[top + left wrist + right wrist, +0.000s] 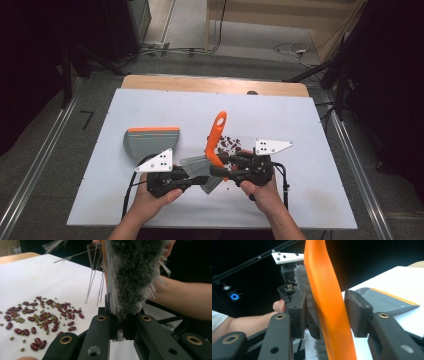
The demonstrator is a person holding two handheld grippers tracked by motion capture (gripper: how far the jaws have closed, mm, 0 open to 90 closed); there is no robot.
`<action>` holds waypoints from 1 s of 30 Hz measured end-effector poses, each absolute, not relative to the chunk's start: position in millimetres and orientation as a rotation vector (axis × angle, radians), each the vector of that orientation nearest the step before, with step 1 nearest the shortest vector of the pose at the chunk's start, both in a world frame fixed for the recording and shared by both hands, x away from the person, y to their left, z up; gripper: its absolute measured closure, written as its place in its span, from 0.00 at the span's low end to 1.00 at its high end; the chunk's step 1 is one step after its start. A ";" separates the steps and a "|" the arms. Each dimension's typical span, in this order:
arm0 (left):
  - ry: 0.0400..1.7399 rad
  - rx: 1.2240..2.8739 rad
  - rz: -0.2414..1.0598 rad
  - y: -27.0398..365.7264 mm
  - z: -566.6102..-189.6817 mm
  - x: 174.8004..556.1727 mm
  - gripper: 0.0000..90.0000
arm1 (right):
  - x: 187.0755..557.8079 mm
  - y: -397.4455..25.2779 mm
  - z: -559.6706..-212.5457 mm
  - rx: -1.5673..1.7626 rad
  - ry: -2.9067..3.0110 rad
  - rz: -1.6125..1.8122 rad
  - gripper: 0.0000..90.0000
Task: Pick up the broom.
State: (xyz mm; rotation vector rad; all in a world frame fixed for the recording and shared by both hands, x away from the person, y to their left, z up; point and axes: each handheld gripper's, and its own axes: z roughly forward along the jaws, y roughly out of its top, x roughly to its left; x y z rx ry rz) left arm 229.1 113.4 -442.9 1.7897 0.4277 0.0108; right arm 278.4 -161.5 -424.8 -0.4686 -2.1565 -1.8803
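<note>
The orange-handled hand brush with grey bristles (216,137) stands between the left gripper (192,176) and the right gripper (226,169), its bristles at the left gripper's jaws, its handle between the right gripper's. The scattered red beans and small green beans (231,144) lie just beyond the right gripper. The grey plastic dustpan with an orange rim (150,142) lies beyond the left gripper, all on the white tabletop (280,120).

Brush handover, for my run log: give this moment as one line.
brush: between both grippers | left gripper: shut on bristles | right gripper: open around orange handle | beans: scattered on table | dustpan: untouched
</note>
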 end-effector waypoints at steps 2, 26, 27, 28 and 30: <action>0.424 1.795 0.008 111.8 -443.5 228.7 0.95 | 277.9 -159.6 -425.7 -0.456 -2.159 -1.869 0.64; 0.646 1.720 0.149 152.2 -444.4 229.8 0.31 | 276.4 -189.2 -397.9 -0.714 -2.493 -1.838 0.76; 0.685 1.713 0.179 159.2 -444.1 230.2 0.23 | 278.4 -194.9 -395.9 -0.760 -2.528 -1.818 0.76; 0.685 1.713 0.179 159.2 -444.1 230.2 0.19 | 280.3 -198.0 -395.4 -0.769 -2.536 -1.799 0.76; 0.721 1.706 0.205 166.0 -443.8 231.0 0.15 | 282.2 -202.4 -394.4 -0.773 -2.578 -1.760 0.76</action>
